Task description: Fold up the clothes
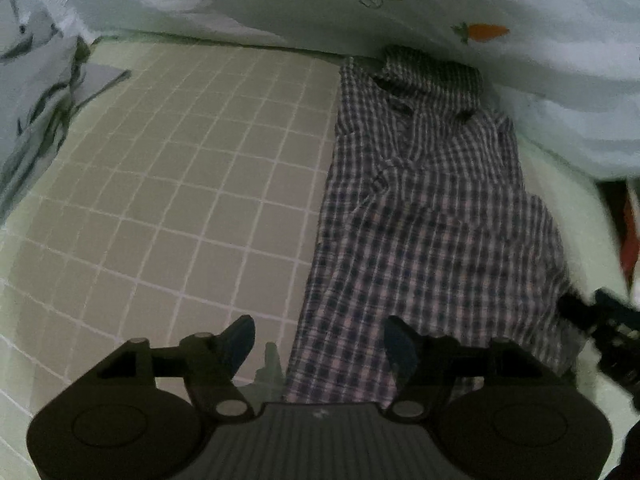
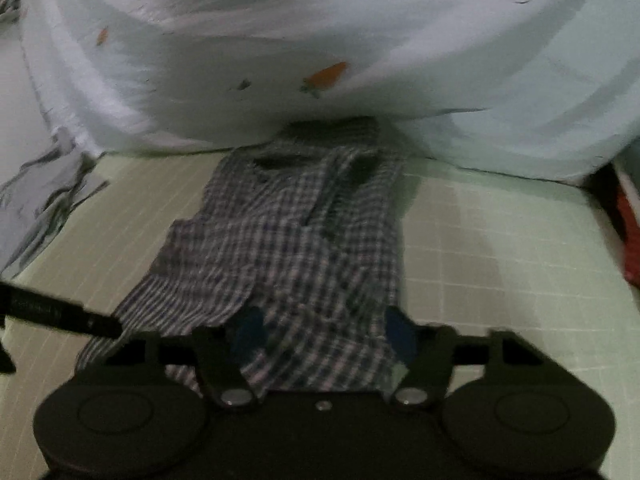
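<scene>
A plaid shirt [image 1: 432, 216], folded into a long strip, lies on the green grid-patterned sheet [image 1: 180, 184] with its collar at the far end. My left gripper [image 1: 322, 342] is open at the shirt's near left edge; its right finger is over the plaid and its left finger over the sheet. In the right wrist view the same shirt [image 2: 304, 232] runs away from me. My right gripper [image 2: 324, 334] stands open over the shirt's near hem, with fabric showing between the fingers. Each gripper also shows at the edge of the other's view: the right gripper [image 1: 608, 332] and the left gripper [image 2: 60, 316].
A white quilt with carrot prints [image 1: 460, 8] is heaped along the far side and touches the collar; it is also in the right wrist view [image 2: 320, 60]. A grey-patterned cloth [image 1: 36, 92] lies at far left. Something red [image 2: 630, 240] sits past the sheet's right edge.
</scene>
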Action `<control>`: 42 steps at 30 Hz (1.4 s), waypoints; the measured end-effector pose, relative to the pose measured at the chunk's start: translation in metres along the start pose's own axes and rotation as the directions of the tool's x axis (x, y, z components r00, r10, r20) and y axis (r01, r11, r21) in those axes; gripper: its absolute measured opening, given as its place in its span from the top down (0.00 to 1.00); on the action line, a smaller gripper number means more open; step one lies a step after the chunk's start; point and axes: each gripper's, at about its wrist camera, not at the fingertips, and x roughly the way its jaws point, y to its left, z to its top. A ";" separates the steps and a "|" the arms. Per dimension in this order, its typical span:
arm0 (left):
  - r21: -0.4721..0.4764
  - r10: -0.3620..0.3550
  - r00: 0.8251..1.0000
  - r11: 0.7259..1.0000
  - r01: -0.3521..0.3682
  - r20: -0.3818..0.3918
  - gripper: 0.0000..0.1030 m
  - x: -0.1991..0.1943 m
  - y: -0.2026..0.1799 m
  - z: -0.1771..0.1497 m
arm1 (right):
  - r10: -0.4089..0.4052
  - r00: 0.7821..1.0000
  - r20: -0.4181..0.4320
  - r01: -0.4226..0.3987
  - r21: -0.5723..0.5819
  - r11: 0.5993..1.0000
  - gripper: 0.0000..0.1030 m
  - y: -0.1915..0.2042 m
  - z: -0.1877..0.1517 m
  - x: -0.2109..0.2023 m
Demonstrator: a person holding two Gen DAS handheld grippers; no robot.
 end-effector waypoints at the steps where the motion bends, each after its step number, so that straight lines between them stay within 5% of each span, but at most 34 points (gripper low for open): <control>1: -0.012 -0.007 1.000 1.000 0.007 0.000 0.30 0.001 0.000 0.001 | 0.013 1.000 -0.011 -0.013 -0.004 1.000 0.49 0.000 -0.001 0.001; 3: -0.010 0.000 1.000 1.000 0.000 0.005 0.30 0.001 -0.001 0.002 | 0.024 0.999 -0.026 -0.024 -0.008 1.000 0.56 -0.001 -0.002 0.004; 7: 0.000 0.011 1.000 1.000 -0.011 0.004 0.30 0.003 -0.003 0.003 | 0.041 0.999 -0.018 -0.041 -0.003 0.999 0.98 -0.003 0.001 0.003; 17: 0.017 0.015 1.000 1.000 -0.014 -0.003 0.30 0.004 -0.004 0.002 | 0.114 0.991 0.068 -0.116 0.034 0.993 0.99 0.001 0.030 -0.003; 23: -0.002 0.026 0.999 1.000 -0.026 -0.028 0.30 0.010 -0.004 0.001 | 0.137 0.990 0.008 -0.138 0.030 0.990 0.99 0.015 0.032 0.025; 25: 0.000 0.037 0.998 0.999 -0.037 -0.046 0.30 0.013 -0.004 0.000 | 0.117 0.992 -0.048 -0.116 0.033 0.993 0.94 0.017 0.026 0.041; 27: 0.006 0.052 0.997 0.999 -0.052 -0.060 0.30 0.014 -0.003 -0.001 | 0.084 0.994 -0.070 -0.080 0.058 0.995 0.71 0.014 0.022 0.042; 29: 0.004 0.063 0.996 0.998 -0.063 -0.066 0.30 0.014 0.000 -0.002 | 0.031 0.999 -0.028 -0.028 0.101 0.995 0.32 0.005 0.019 0.026; 31: -0.007 0.069 0.995 0.998 -0.070 -0.074 0.30 0.014 0.003 -0.002 | -0.039 0.999 0.024 0.035 0.151 0.988 0.22 -0.006 0.016 0.005; 35: -0.009 0.041 0.995 0.999 -0.042 -0.091 0.32 0.016 0.007 -0.006 | -0.043 0.999 -0.004 0.042 0.334 0.942 0.21 -0.041 -0.005 -0.015; 39: -0.022 -0.012 0.994 1.000 0.010 -0.110 0.55 0.018 0.007 -0.011 | 0.011 0.995 -0.101 0.038 0.472 0.881 0.22 -0.057 -0.034 -0.013; 42: 0.000 0.005 0.993 1.000 -0.005 -0.121 0.61 0.018 0.003 -0.014 | 0.068 0.985 -0.156 0.019 0.501 0.866 0.21 -0.053 -0.044 -0.006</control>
